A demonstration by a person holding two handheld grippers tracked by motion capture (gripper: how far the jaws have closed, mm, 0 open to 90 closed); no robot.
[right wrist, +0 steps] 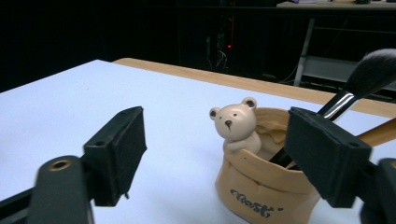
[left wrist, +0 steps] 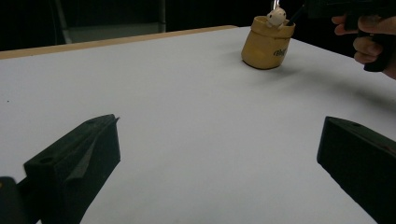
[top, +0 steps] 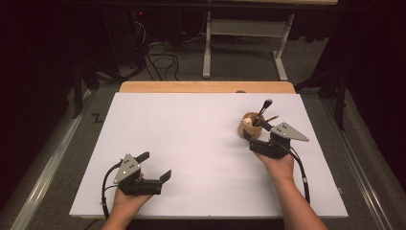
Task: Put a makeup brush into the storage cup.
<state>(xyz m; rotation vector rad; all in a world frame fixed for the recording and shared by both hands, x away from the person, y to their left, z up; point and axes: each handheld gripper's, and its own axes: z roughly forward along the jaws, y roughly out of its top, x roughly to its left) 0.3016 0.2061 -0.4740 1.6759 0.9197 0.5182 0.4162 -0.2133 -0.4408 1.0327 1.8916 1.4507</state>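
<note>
A tan ceramic pot, shaped like a crumpled sack with dark lettering on its front and a small matte bear figure leaning over its rim, stands on the white desk near the right edge, toward the far right corner. A makeup brush with a black handle, shiny metal ferrule and dark fluffy head leans upright in it, beside a thinner wooden-handled one. The right gripper sits just in front of the pot, its blocky black jaws released and spread, one on either side of the pot and clamping nothing. The left gripper rests near the front left corner, jaws wide apart over bare desk, nothing between them.
</note>
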